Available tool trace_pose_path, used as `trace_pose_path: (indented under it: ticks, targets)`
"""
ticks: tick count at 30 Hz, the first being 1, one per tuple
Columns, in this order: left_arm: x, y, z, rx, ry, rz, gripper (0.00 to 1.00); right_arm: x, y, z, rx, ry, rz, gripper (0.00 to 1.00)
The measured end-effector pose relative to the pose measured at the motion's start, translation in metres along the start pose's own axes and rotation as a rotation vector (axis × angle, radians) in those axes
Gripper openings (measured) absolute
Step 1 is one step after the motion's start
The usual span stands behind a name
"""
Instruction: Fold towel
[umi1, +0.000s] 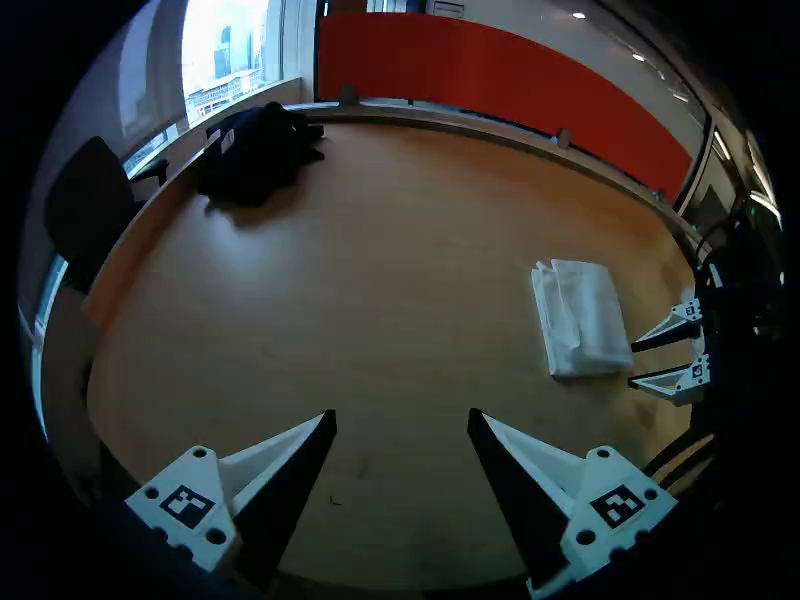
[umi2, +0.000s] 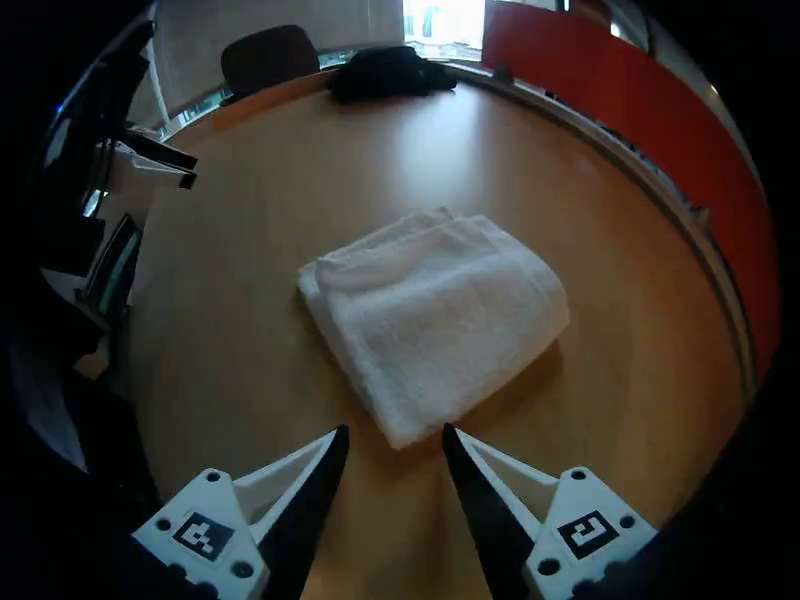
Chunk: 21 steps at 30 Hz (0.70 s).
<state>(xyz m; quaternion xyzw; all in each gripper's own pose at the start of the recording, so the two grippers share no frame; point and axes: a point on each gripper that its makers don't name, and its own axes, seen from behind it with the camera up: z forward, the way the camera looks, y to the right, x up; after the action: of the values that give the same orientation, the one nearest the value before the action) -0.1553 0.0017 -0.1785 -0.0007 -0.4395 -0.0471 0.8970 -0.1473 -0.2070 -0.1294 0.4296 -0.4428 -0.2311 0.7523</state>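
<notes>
My left gripper (umi1: 400, 450) hangs above the bare wooden counter (umi1: 380, 280) with its fingers spread wide and nothing between them. In the left gripper view the folded white towel (umi1: 580, 315) lies flat ahead of it and off to its right, well apart from its tips. Beyond the towel, at the far right, I see the right gripper (umi1: 672, 355) pointing at the towel's edge.

In the right gripper view that gripper is parted too, gripping nothing. The towel sits directly ahead of it, and the nearest corner reaches just into the gap between the two tips; I cannot tell whether they touch it. Far ahead, a dark bundle (umi2: 390, 72) rests at the counter's far edge, beside a chair (umi2: 270, 55).
</notes>
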Motion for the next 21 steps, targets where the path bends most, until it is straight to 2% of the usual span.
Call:
trace_pose_path:
  ticks: [3, 10, 18, 21]
  targets:
    - [-0.0017, 0.0001, 0.0000, -0.001, -0.002, -0.001, 0.98, -0.0024, 0.0003, 0.0006, -0.002, -0.003, 0.012, 0.66]
    - [-0.0027, -0.0004, -0.0004, 0.000, -0.002, -0.003, 0.98, -0.0081, 0.0008, 0.0036, -0.012, -0.018, 0.023, 0.41]
    - [-0.0022, -0.0012, -0.0014, -0.001, -0.001, -0.005, 0.98, -0.0100, 0.0055, 0.0056, -0.037, -0.014, 0.044, 0.24]
    - [-0.0031, -0.0012, -0.0014, -0.002, -0.001, -0.006, 0.98, -0.0103, 0.0049, 0.0063, -0.034, -0.010, 0.055, 0.12]
